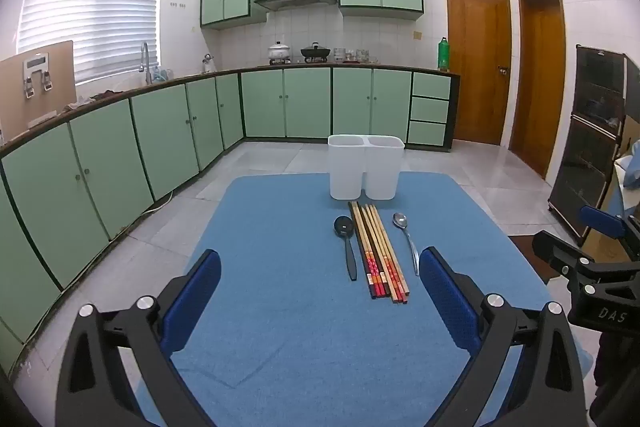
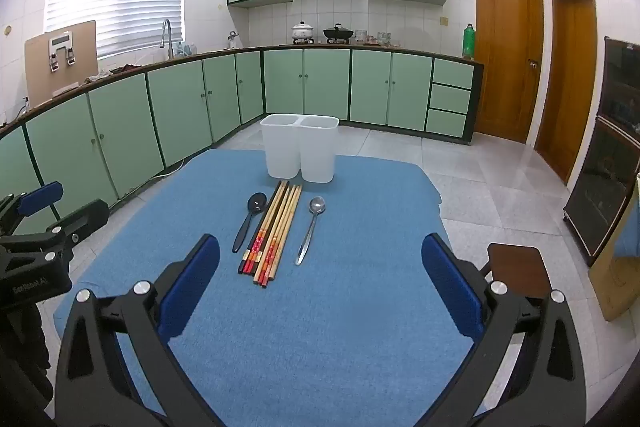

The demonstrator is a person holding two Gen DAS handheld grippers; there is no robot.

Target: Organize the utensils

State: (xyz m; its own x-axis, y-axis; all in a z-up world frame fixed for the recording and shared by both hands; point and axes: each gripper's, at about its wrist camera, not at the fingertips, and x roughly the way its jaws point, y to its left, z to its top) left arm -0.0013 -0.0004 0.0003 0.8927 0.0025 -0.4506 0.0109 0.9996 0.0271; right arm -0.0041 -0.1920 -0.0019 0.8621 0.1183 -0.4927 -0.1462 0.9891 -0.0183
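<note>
A white two-compartment holder (image 1: 365, 167) (image 2: 300, 153) stands at the far side of a blue mat (image 1: 280, 307) (image 2: 340, 307). In front of it lie several chopsticks (image 1: 378, 251) (image 2: 274, 231) in a bundle, with a black spoon (image 1: 346, 243) (image 2: 249, 219) on their left and a metal spoon (image 1: 406, 239) (image 2: 311, 227) on their right. My left gripper (image 1: 320, 279) hovers open over the near part of the mat, short of the utensils. My right gripper (image 2: 320, 263) is open too, nothing between its blue pads (image 2: 192, 283). Each gripper shows at the edge of the other's view.
The mat covers a table in a kitchen with green cabinets (image 1: 160, 131) along the left and back. Tiled floor (image 2: 480, 179) surrounds the table. A brown stool (image 2: 518, 267) stands near right, a dark cabinet (image 2: 612, 155) at far right, wooden doors (image 1: 478, 59) behind.
</note>
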